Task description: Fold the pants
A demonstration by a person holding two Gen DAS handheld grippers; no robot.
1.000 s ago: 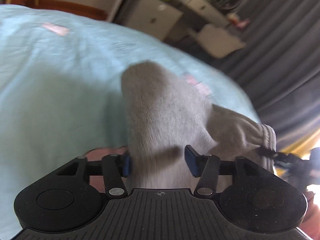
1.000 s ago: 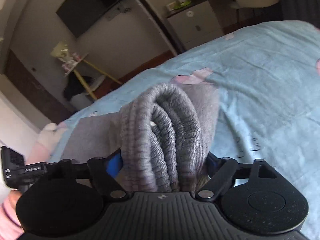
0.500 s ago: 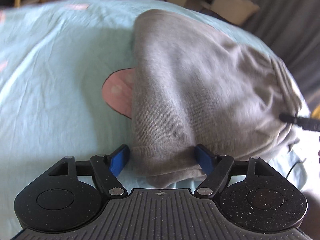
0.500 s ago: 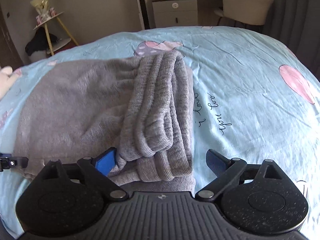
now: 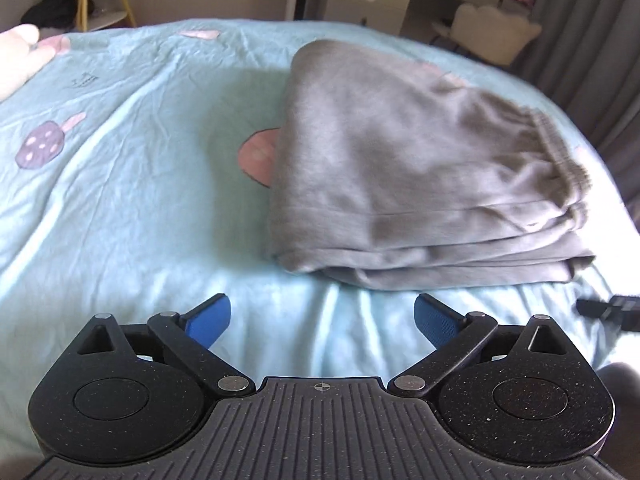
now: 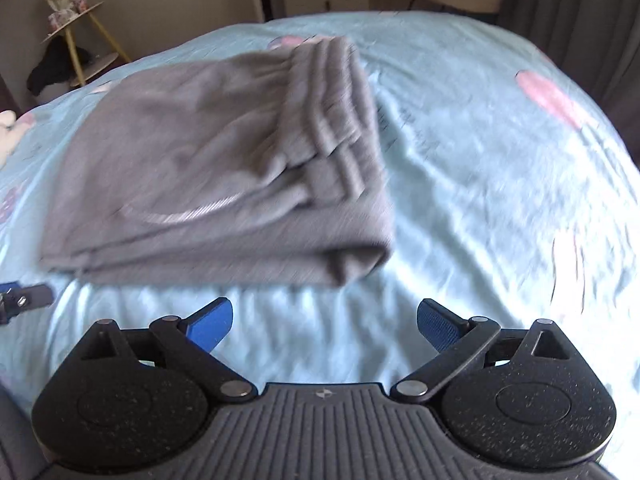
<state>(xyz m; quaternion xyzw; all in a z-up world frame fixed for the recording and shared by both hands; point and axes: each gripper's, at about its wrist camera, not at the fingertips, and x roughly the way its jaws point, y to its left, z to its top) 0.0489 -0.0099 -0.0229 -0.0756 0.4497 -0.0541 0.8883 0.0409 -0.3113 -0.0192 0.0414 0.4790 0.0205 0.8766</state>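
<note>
The grey pants lie folded in a flat stack on the light blue bed sheet. In the right wrist view the pants show the ribbed waistband on the right side of the stack. My left gripper is open and empty, just short of the stack's near edge. My right gripper is open and empty, also a little back from the stack. The tip of the right gripper shows at the right edge of the left wrist view.
The sheet has pink and purple prints. A white cabinet, a pale chair and grey curtains stand beyond the bed. A yellow-legged side table is at the far left.
Both grippers have let go of the pants, opened wide and pulled back toward the bed's near side. The pants now rest folded on the sheet.
</note>
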